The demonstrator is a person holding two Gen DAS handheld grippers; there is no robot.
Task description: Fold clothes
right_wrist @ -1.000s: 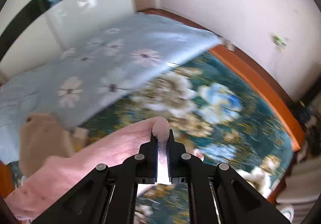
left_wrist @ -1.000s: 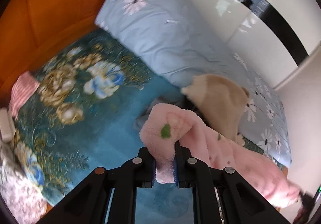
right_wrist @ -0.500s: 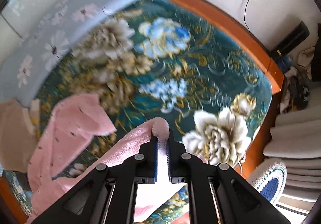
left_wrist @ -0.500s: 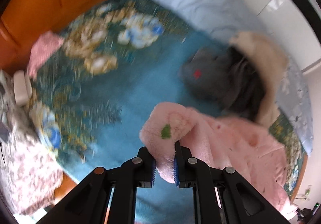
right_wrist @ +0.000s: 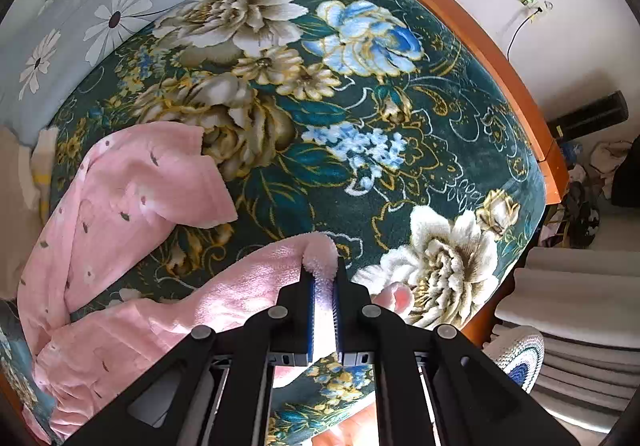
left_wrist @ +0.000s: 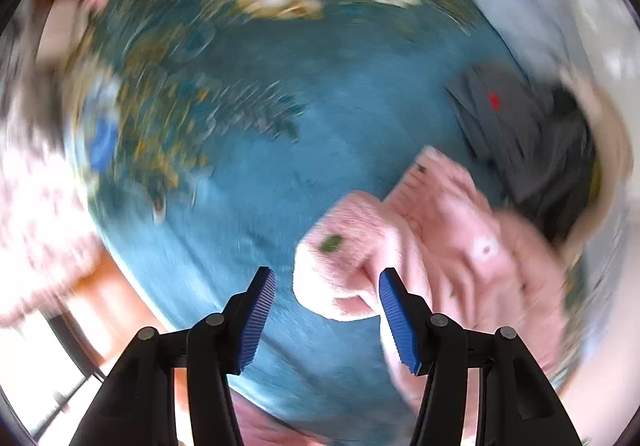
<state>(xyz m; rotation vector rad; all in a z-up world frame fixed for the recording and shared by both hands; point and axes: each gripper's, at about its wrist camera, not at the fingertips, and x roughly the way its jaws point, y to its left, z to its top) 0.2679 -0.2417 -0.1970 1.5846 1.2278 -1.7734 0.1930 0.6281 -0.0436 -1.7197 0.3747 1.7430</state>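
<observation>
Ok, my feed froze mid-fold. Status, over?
Left gripper open, pink fleece garment loose between its pads. Right gripper shut on the garment's edge. Garment draped on the floral blanket. Grey clothes piled just beyond.

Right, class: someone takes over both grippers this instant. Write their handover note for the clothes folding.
Left gripper: open, its jaws wide apart; a corner of the pink fleece garment lies between them, unclamped.
Right gripper: shut on another edge of that garment.
The garment lies rumpled on the floral bedspread; a grey garment waits beyond it.
Done: garment brought onto the bed.
Left: spread it flat, fold it, then probably the grey one.
</observation>
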